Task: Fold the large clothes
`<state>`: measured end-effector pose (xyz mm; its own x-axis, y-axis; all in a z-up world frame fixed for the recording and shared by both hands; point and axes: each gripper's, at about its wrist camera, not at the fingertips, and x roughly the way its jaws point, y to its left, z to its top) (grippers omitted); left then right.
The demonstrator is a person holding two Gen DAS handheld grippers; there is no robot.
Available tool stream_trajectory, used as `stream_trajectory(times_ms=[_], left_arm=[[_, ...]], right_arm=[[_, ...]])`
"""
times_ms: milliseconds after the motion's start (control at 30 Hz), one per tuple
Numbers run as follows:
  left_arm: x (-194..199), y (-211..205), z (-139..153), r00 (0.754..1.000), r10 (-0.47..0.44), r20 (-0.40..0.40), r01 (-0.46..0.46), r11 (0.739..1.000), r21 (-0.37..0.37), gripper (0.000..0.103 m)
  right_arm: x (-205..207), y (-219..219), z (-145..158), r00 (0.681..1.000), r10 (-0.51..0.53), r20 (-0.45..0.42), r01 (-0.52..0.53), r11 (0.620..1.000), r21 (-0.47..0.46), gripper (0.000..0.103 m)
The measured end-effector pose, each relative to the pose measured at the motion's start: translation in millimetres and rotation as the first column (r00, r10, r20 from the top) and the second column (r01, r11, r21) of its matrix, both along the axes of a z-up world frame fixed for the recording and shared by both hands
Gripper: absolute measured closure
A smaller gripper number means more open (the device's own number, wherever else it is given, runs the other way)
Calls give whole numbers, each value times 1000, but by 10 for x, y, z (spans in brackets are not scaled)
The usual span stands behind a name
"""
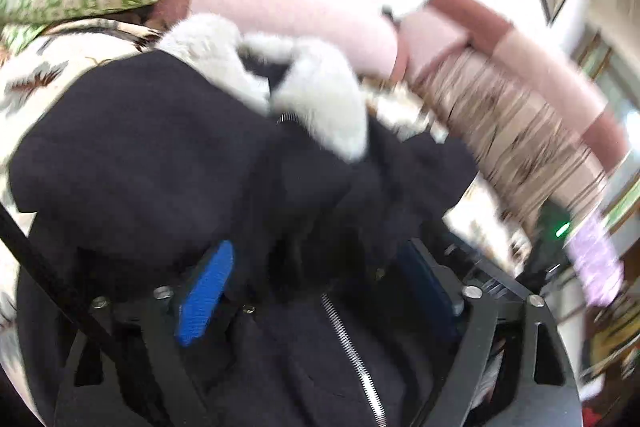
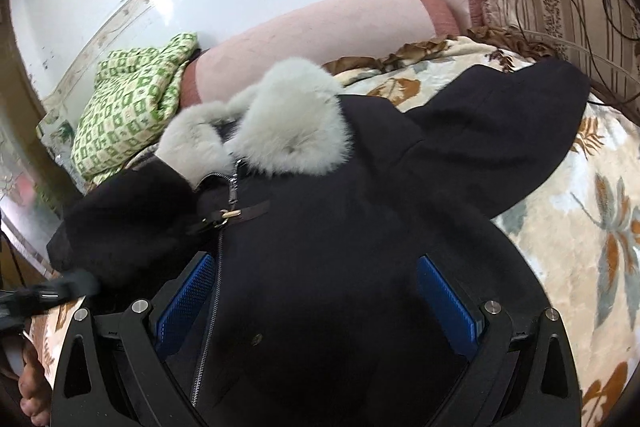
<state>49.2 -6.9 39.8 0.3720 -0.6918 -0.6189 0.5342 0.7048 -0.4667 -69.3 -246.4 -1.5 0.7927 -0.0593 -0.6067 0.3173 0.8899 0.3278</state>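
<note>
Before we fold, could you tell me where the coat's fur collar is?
In the right wrist view, the fur collar tops the black coat, upper centre, beside the green patterned cloth.

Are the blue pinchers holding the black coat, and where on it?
Cannot tell for sure. Both the left gripper and the right gripper stand wide open around the black coat, near its front zipper, not pinching it.

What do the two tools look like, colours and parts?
Both have black flat-plate linkage frames with triangular cut-outs and silver round bolt heads. The left tool and right tool each carry two fingers faced with blue ribbed pads. A thin black strap or cable crosses beside the left one.
</note>
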Motion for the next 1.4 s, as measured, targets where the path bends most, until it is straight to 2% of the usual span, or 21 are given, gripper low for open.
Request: stream_trajectory(times_ms=[67, 133, 200, 233, 333, 400, 433, 567, 633, 667, 700, 733, 767, 867, 967, 1033, 1133, 1233, 1300, 1400], left_arm=[[13, 125, 46, 1000, 4, 0, -4, 1000, -23, 17], [26, 221, 129, 1000, 13, 17, -13, 1000, -9, 17], [40, 341, 252, 995, 78, 60, -77, 997, -14, 17], [48, 459, 300, 988, 137, 74, -136, 991, -10, 17], [123, 747, 378, 950, 289, 119, -294, 955, 26, 16], [186, 891, 384, 918, 368, 149, -381, 922, 71, 16], [225, 980, 379, 893, 418, 166, -436, 895, 95, 16], [350, 1223, 346, 830, 523, 196, -551, 824, 133, 16], [444, 1312, 281, 815, 552, 175, -576, 807, 134, 16], [476, 1387, 241, 809, 566, 156, -585, 799, 137, 16], [501, 1424, 198, 807, 573, 142, -590, 796, 138, 16], [543, 1458, 137, 806, 581, 114, -592, 794, 138, 16], [571, 1479, 73, 806, 585, 96, -592, 793, 143, 16], [614, 1438, -32, 802, 592, 81, -596, 782, 185, 16], [679, 1323, -122, 803, 591, 80, -592, 776, 218, 16], [703, 1224, -188, 811, 580, 79, -580, 778, 241, 16], [726, 1039, -290, 826, 555, 103, -557, 772, 307, 16], [766, 867, -426, 837, 529, 137, -536, 745, 396, 16], [796, 831, -501, 842, 523, 130, -524, 737, 426, 16], [840, 806, -606, 854, 510, 100, -495, 740, 455, 16]], right_arm=[[-6, 38, 18, 1000, -10, 3, 10, 1000, -28, 1], [-6, 65, 53, 1000, -24, -4, 23, 998, -51, 1], [1, 79, 85, 1000, -14, -17, 14, 999, -29, 1], [6, 84, 91, 1000, -2, -22, 2, 1000, -6, 1], [75, 142, 41, 997, 47, -54, -43, 997, 71, 1], [208, 214, -61, 989, 93, -114, -80, 991, 112, 1], [275, 247, -111, 985, 107, -134, -89, 988, 128, 1], [502, 377, -222, 971, 162, -177, -134, 978, 160, 2], [648, 467, -263, 956, 206, -210, -171, 970, 174, 10], [713, 517, -267, 946, 230, -227, -194, 966, 170, 34], [780, 563, -265, 931, 271, -245, -230, 956, 183, 84], [853, 601, -258, 907, 325, -268, -274, 938, 211, 95], [897, 614, -209, 900, 333, -282, -284, 938, 200, 95], [946, 585, 159, 919, 296, -260, -293, 955, 49, 96], [1004, 328, 495, 953, 187, -239, -212, 973, -86, 97], [1060, 110, 591, 964, 116, -240, -154, 977, -149, 97], [1176, -171, 462, 958, 65, -278, -101, 988, -116, 97], [1339, -290, 162, 937, 50, -346, -89, 991, -99, 97], [1415, -321, -68, 922, 31, -386, -72, 993, -91, 97], [1432, -387, -379, 905, 28, -424, -53, 997, -47, 97]])
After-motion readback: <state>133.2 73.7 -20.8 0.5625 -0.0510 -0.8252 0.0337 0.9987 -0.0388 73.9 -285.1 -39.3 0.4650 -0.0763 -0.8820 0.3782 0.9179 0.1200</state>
